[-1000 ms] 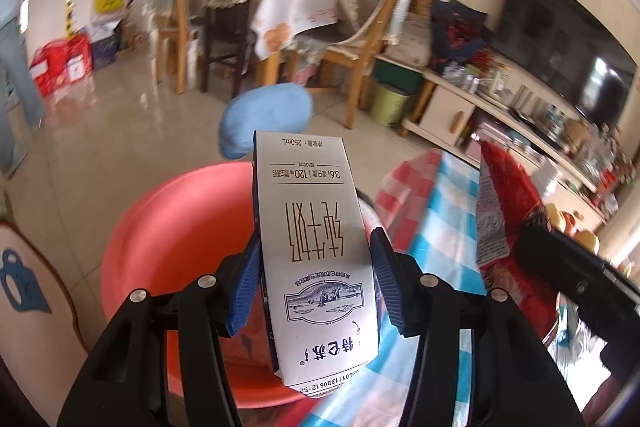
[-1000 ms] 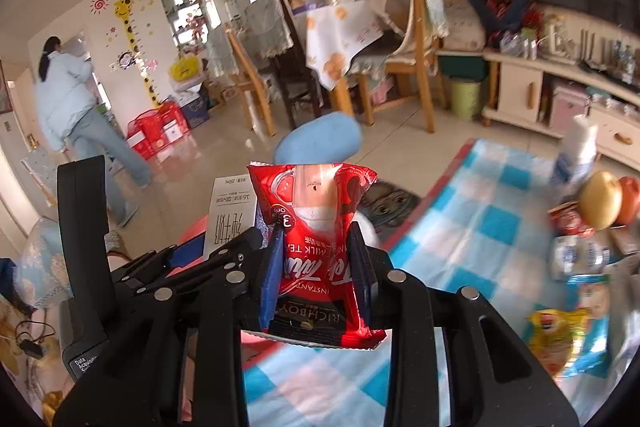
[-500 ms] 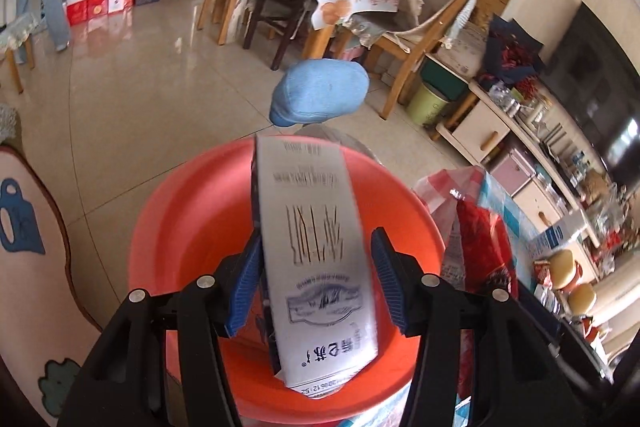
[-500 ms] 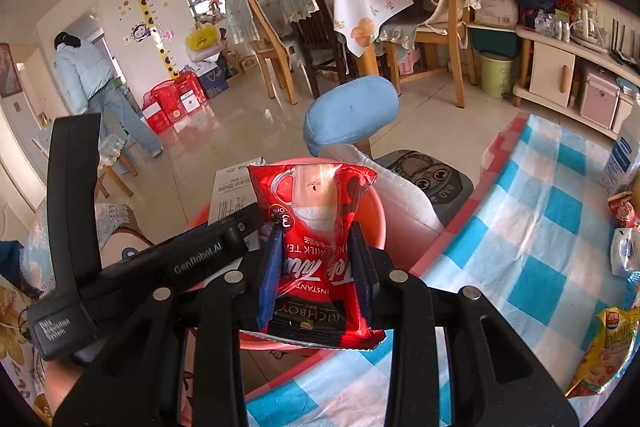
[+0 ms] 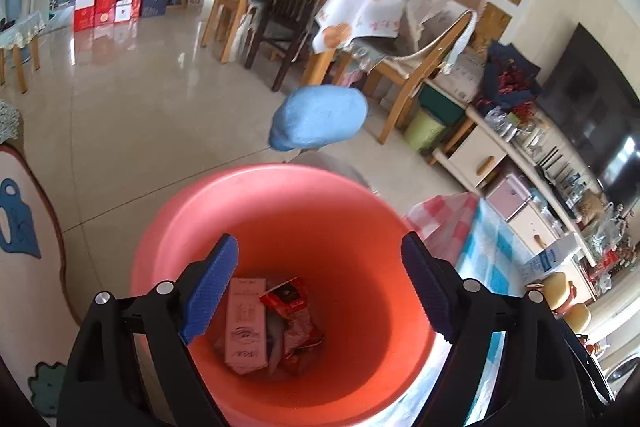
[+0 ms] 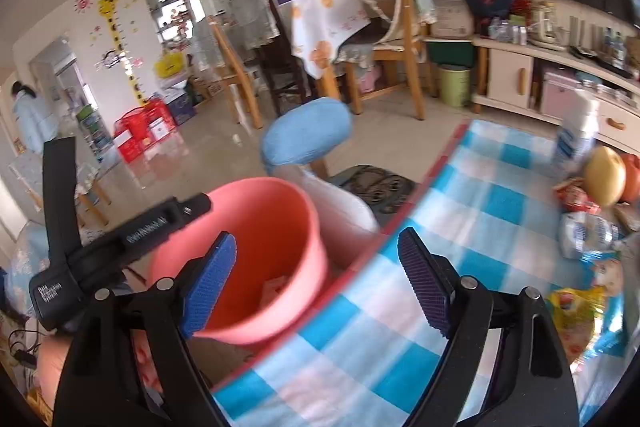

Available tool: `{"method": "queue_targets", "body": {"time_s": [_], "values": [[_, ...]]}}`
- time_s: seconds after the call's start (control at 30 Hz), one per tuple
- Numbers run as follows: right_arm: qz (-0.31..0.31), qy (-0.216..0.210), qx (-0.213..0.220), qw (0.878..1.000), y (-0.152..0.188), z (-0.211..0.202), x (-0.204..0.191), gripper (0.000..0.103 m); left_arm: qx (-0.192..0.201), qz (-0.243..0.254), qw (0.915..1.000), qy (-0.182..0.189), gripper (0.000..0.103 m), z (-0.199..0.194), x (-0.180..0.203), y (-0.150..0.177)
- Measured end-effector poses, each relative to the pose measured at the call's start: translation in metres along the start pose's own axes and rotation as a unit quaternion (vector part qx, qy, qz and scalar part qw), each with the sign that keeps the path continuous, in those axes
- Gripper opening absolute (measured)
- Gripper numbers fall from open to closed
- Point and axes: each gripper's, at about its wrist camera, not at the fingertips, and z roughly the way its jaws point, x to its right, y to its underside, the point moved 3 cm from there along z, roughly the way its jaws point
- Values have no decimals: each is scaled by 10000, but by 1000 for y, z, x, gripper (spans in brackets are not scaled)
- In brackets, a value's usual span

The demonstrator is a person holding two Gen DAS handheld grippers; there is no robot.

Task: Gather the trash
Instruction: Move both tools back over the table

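Note:
A salmon-pink bucket [image 5: 280,195] stands on the floor beside the table. On its bottom lie a white milk carton [image 5: 245,323] and a red snack packet [image 5: 290,301]. My left gripper [image 5: 320,285] hangs over the bucket's mouth, its jaws opening wide with nothing between them. My right gripper [image 6: 316,281] is over the table edge next to the bucket [image 6: 264,203], jaws opening, also empty. The left gripper's black body [image 6: 120,239] shows at the left of the right wrist view.
A blue-and-white checked cloth [image 6: 500,179] covers the table, with a yellow packet [image 6: 576,307], a crumpled water bottle [image 6: 588,233], fruit [image 6: 604,175] and a white bottle [image 6: 576,139] at its right. A blue stool [image 5: 318,123] stands beyond the bucket. A person [image 6: 34,119] stands far left.
Both grippers opened. The milk carton left the left jaws and the red packet left the right jaws; both now lie in the bucket. The left gripper moved over the bucket.

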Motion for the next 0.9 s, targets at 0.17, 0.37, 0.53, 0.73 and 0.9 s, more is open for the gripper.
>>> {"method": "queue_targets", "body": {"time_s": [0.17,0.37,0.53,0.73,0.9], "values": [[96,308,21,9995,12,-20,26,86,626,226,9971,378,84,-15,24,1],[21,531,-30,9986,34,-40,44,87,1066,543,9891,855,90,-27,56,7],[-57,761,-4,9971,52,-63,60,88,1027,791,9855,1100,90,-28,77,17],[-76,1024,65,9947,67,-89,78,94,1031,1425,9772,1191,95,-37,112,33],[-106,1181,105,9929,80,-109,90,96,887,1830,9704,1301,96,-40,136,49]]}}
